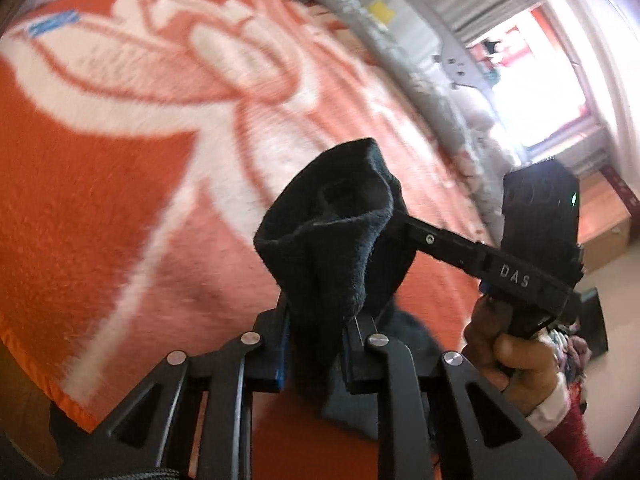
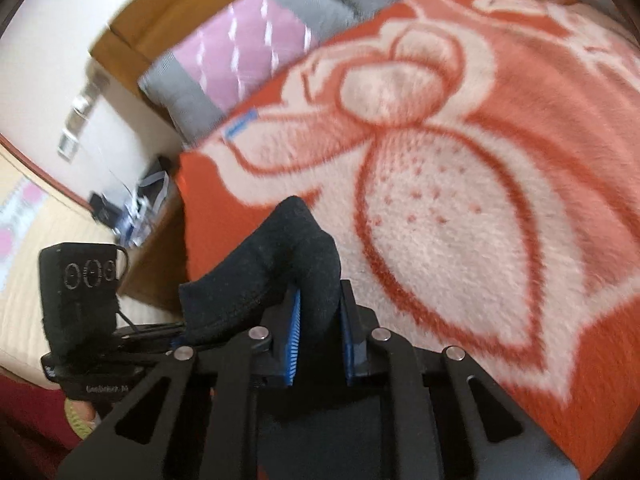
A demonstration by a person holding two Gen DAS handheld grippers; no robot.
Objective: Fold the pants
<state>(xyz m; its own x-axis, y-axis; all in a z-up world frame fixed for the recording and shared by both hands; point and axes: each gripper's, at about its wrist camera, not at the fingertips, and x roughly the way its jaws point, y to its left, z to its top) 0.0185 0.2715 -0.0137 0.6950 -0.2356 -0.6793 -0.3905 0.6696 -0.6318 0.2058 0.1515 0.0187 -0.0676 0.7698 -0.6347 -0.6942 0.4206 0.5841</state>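
Observation:
The pants (image 1: 336,232) are black fleecy fabric. My left gripper (image 1: 318,320) is shut on a bunched part of them, which stands up above the fingers. The right gripper shows in the left wrist view (image 1: 400,228) at the right, its tip buried in the same fabric. In the right wrist view my right gripper (image 2: 320,312) is shut on a fold of the pants (image 2: 276,272) between its blue pads (image 2: 295,332). Both grippers hold the fabric lifted over the orange blanket (image 2: 460,208). The rest of the pants hangs out of sight below.
An orange and white flowered blanket (image 1: 120,160) covers the bed. A purple and grey pillow (image 2: 248,48) lies at its head by the wooden headboard (image 2: 168,4). A grey quilt (image 1: 400,40) lies along the far side near a bright window (image 1: 532,80). The left gripper's body (image 2: 80,292) is at the left.

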